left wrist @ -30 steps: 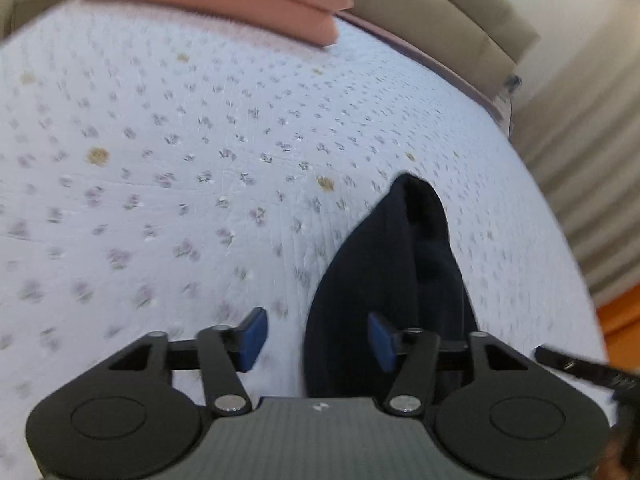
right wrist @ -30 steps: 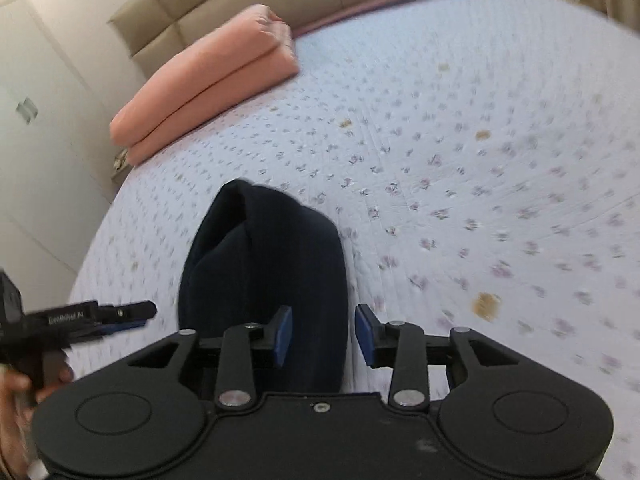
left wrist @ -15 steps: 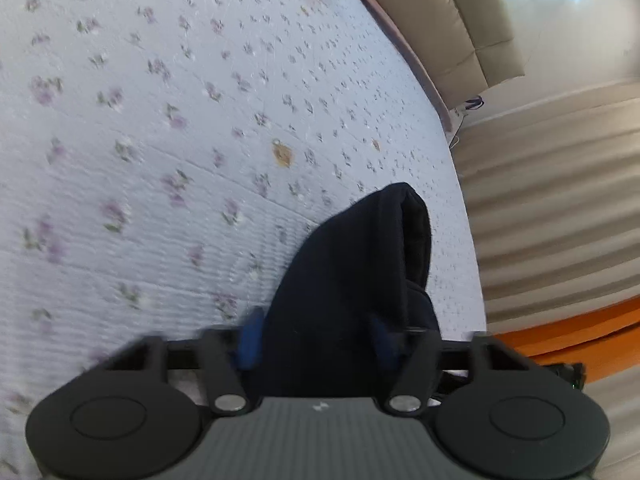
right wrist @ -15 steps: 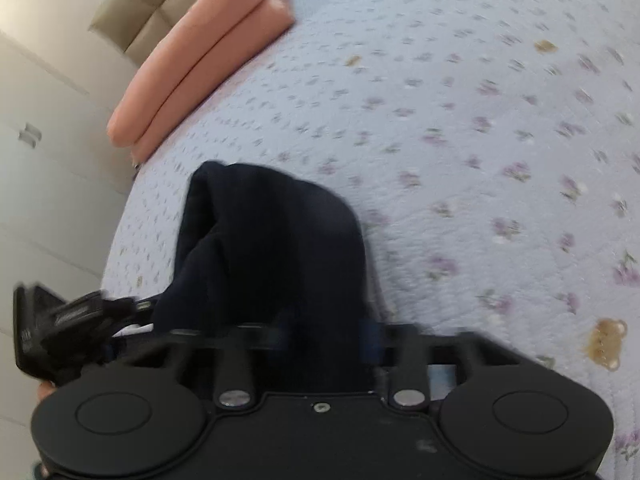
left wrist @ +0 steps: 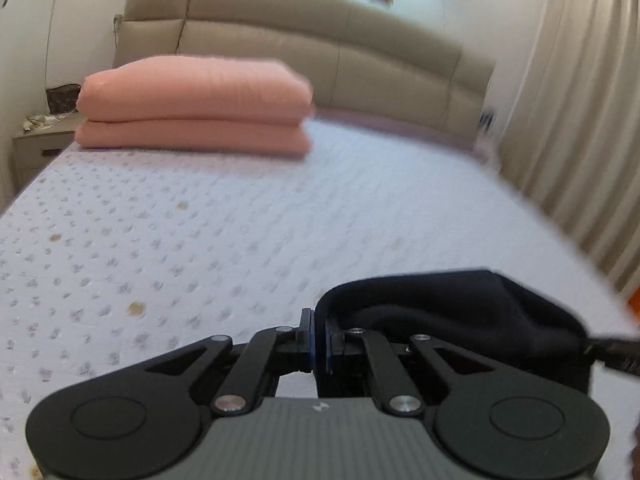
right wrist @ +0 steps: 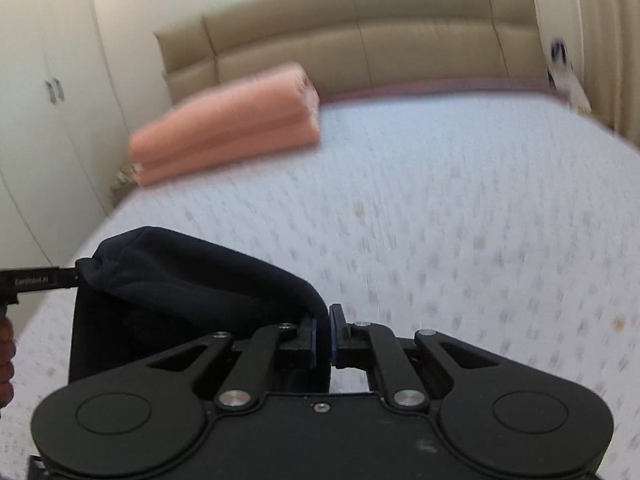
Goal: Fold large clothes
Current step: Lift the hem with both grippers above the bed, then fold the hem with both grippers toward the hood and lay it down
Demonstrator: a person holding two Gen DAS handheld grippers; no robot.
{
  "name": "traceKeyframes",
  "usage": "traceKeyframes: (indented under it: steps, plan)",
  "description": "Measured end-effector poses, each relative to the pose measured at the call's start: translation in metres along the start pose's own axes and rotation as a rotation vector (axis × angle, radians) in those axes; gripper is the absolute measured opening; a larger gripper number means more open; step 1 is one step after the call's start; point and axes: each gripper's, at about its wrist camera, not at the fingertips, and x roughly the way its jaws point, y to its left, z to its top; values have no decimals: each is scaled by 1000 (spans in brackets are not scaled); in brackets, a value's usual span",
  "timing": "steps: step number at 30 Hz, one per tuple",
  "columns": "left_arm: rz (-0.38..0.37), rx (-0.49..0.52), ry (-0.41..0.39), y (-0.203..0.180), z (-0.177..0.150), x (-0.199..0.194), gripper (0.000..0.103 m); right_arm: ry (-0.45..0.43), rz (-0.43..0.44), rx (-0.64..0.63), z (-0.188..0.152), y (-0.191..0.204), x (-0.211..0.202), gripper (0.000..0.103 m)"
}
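Observation:
A dark navy garment [left wrist: 452,312] hangs stretched between my two grippers above the bed. My left gripper [left wrist: 319,340] is shut on one top corner of it, and the cloth runs off to the right, where the right gripper's tip [left wrist: 612,354] pinches the other corner. In the right wrist view my right gripper [right wrist: 323,340] is shut on the garment [right wrist: 192,288], which sags leftward to the left gripper's tip [right wrist: 40,278]. The garment's lower part is hidden behind the gripper bodies.
The bed [left wrist: 248,216] has a white floral quilt. A folded pink blanket [left wrist: 192,108] lies near the beige headboard [left wrist: 320,52]; it also shows in the right wrist view [right wrist: 228,132]. A nightstand [left wrist: 36,144] stands left, curtains [left wrist: 580,120] right, and a wardrobe [right wrist: 52,120] by the wall.
Both grippers closed on the navy garment and lifted it off the quilt. Both views tilted up from the bed surface toward the headboard.

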Motion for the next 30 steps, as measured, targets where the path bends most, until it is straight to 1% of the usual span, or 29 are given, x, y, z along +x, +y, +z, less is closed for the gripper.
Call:
traceKeyframes:
  steps: [2, 3, 4, 5, 6, 7, 8, 9, 10, 11, 12, 13, 14, 15, 16, 18, 19, 20, 21, 22, 23, 24, 27, 28, 30]
  plan:
    - [46, 18, 58, 4, -16, 33, 6, 63, -3, 40, -8, -12, 34, 8]
    - [49, 3, 93, 10, -24, 54, 8, 110, -12, 68, -11, -20, 52, 9]
    - [42, -23, 136, 18, -31, 70, 11, 175, -8, 110, -14, -31, 68, 18]
    - [34, -66, 175, 29, -36, 83, 16, 214, 2, 153, -16, -41, 75, 31]
    - [4, -123, 187, 40, -39, 85, 25, 227, 36, 205, -14, -50, 78, 31]
    - [-24, -176, 185, 51, -40, 82, 28, 229, 89, 250, -11, -60, 71, 41]
    - [-58, -218, 174, 61, -38, 75, 37, 226, 118, 264, -8, -66, 65, 49]
    - [-94, -249, 152, 72, -36, 66, 45, 208, 150, 263, -3, -70, 56, 53]
    - [-111, -257, 133, 78, -33, 59, 49, 184, 163, 259, 1, -72, 50, 70]
    - [-121, -255, 126, 83, -30, 56, 54, 155, 167, 258, 6, -74, 46, 82]
    - [-143, -254, 139, 86, -29, 57, 54, 143, 171, 255, 10, -74, 47, 82]
    - [-180, -259, 163, 89, -28, 62, 55, 144, 188, 250, 15, -74, 51, 82]
    - [-222, -269, 188, 90, -27, 70, 57, 154, 197, 247, 18, -71, 58, 82]
    - [-274, -288, 224, 89, -29, 78, 61, 173, 199, 242, 22, -67, 68, 82]
    - [-310, -309, 261, 87, -32, 90, 62, 201, 198, 236, 24, -60, 80, 82]
    - [-316, -337, 304, 81, -36, 111, 60, 291, 186, 241, 22, -50, 106, 80]
    - [-319, -336, 292, 74, -38, 111, 57, 319, 186, 243, 19, -44, 111, 61]
    - [-316, -328, 285, 67, -36, 112, 33, 312, 207, 237, 17, -40, 109, 28]
    - [-308, -310, 289, 59, -34, 113, 14, 289, 201, 213, 18, -33, 99, 25]
    - [-297, -285, 275, 53, -33, 108, 13, 253, 192, 175, 19, -26, 86, 18]
    - [-275, -250, 240, 45, -31, 97, 13, 220, 197, 149, 20, -21, 72, 16]
    - [-271, -229, 211, 41, -32, 86, 13, 181, 211, 133, 20, -17, 54, 16]
    - [-318, -227, 112, 37, -27, 35, 13, 77, 243, 81, 19, -7, -7, 15]
    - [-344, -218, 66, 36, -26, 10, 13, 41, 261, 68, 19, -5, -33, 15]
    - [-394, -196, 9, 30, -24, -37, 13, -14, 291, 56, 15, -1, -83, 14]
